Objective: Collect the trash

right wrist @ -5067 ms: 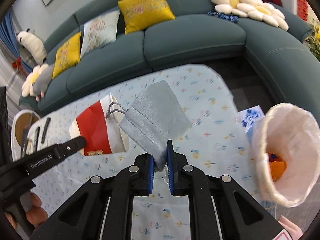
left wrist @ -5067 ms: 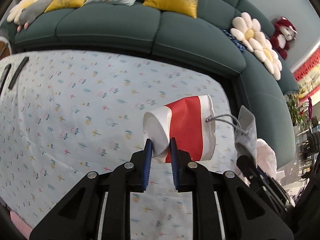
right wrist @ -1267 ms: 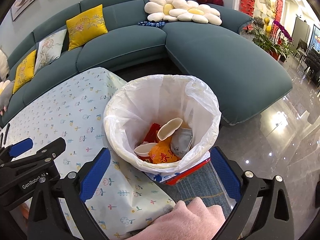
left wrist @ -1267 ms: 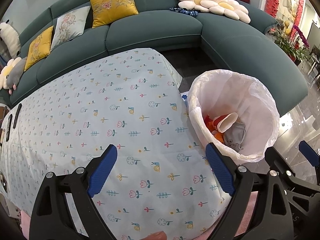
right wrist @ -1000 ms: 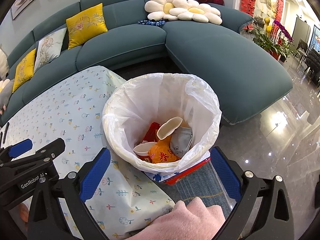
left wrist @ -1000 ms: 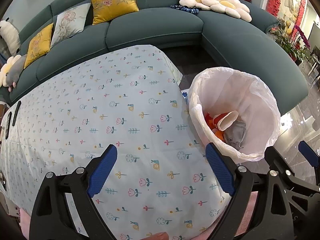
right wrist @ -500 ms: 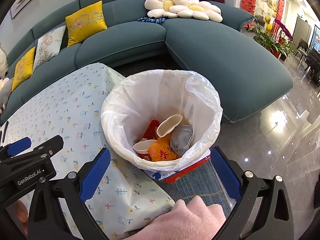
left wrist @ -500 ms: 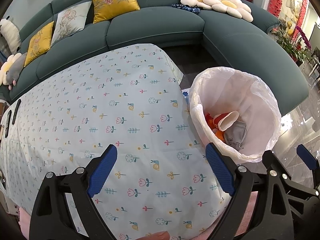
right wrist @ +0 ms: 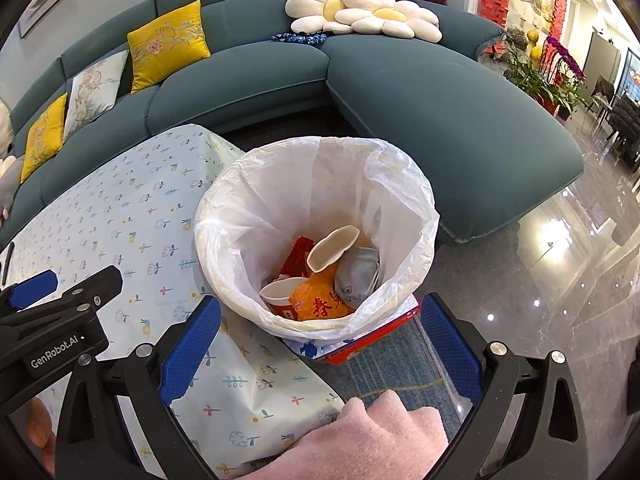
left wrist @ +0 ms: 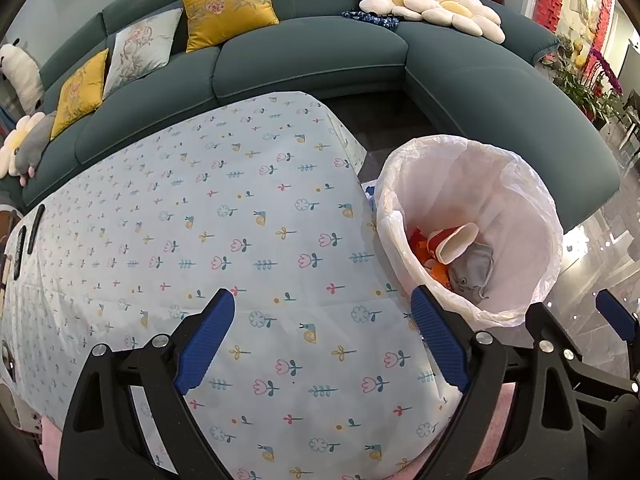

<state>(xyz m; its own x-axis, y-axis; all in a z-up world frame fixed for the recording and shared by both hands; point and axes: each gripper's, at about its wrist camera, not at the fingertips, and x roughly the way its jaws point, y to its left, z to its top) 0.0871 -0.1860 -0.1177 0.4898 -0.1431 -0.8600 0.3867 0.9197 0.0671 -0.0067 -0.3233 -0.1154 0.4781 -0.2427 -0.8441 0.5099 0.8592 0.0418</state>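
Observation:
A trash bin lined with a white bag (left wrist: 516, 184) (right wrist: 400, 184) stands on the floor at the table's right end. Inside lie a red-and-white paper cup (left wrist: 452, 240) (right wrist: 332, 248), a grey pouch (left wrist: 472, 268) (right wrist: 356, 276), an orange wrapper (right wrist: 320, 300) and a second cup (right wrist: 280, 296). My left gripper (left wrist: 320, 340) is open and empty above the table's near edge, left of the bin. My right gripper (right wrist: 320, 344) is open and empty, just in front of the bin.
The table has a pale floral cloth (left wrist: 200, 220) (right wrist: 120, 220). Dark remotes (left wrist: 24, 236) lie at its far left. A teal sofa (left wrist: 312, 64) (right wrist: 400, 92) with cushions curves behind. A red and blue box (right wrist: 372, 336) sits under the bin. Glossy floor (right wrist: 560, 300) lies to the right.
Five seconds ago the left gripper held the cup and the right held the grey pouch; both now lie in the bin. Over the last second both grippers stayed open, shifting only slightly.

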